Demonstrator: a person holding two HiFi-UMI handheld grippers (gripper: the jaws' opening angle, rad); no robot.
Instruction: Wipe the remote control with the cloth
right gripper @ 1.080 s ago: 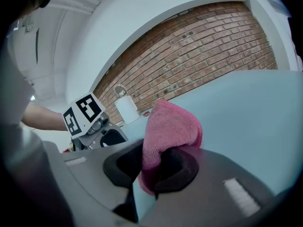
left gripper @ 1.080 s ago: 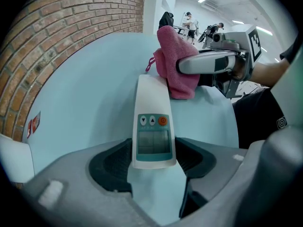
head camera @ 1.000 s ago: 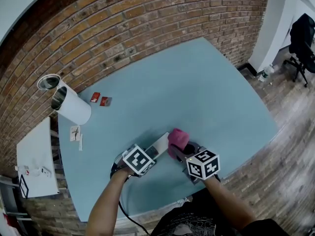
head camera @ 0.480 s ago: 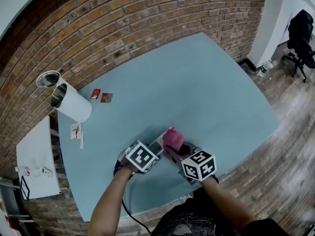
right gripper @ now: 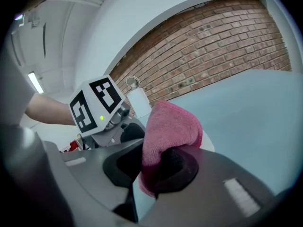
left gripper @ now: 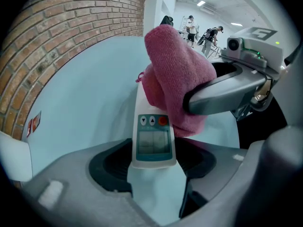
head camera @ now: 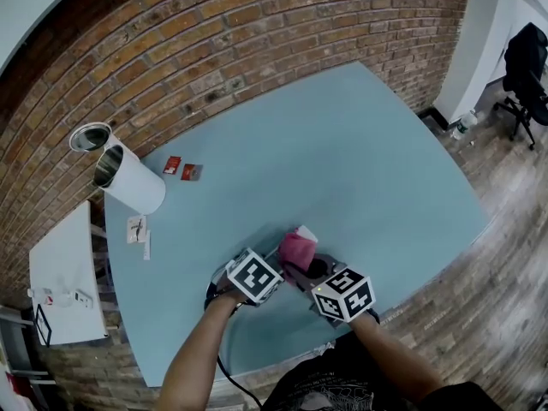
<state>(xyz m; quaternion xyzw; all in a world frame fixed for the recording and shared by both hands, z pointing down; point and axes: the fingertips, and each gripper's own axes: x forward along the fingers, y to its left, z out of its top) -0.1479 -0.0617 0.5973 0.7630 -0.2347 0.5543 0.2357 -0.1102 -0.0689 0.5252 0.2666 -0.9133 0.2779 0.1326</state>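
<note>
A: Left gripper (left gripper: 154, 167) is pointing steeply down, jaws spread wide, pads gripping the near end of the remote control (left gripper: 152, 141) lying on the table (head camera: 360, 161).
B: Head view is hiding that under the marker cube (head camera: 254, 275). Cloth?
A: Pink cloth (right gripper: 170, 126) is covering the remote control's far half. Right gripper (right gripper: 152, 171) is sitting just right of the left one at a shallow tilt, jaws pinching it.

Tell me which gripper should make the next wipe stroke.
Right gripper: its fingers clamp the cloth, resting on the remote. The left gripper pins the remote's end, so keep it there.
</note>
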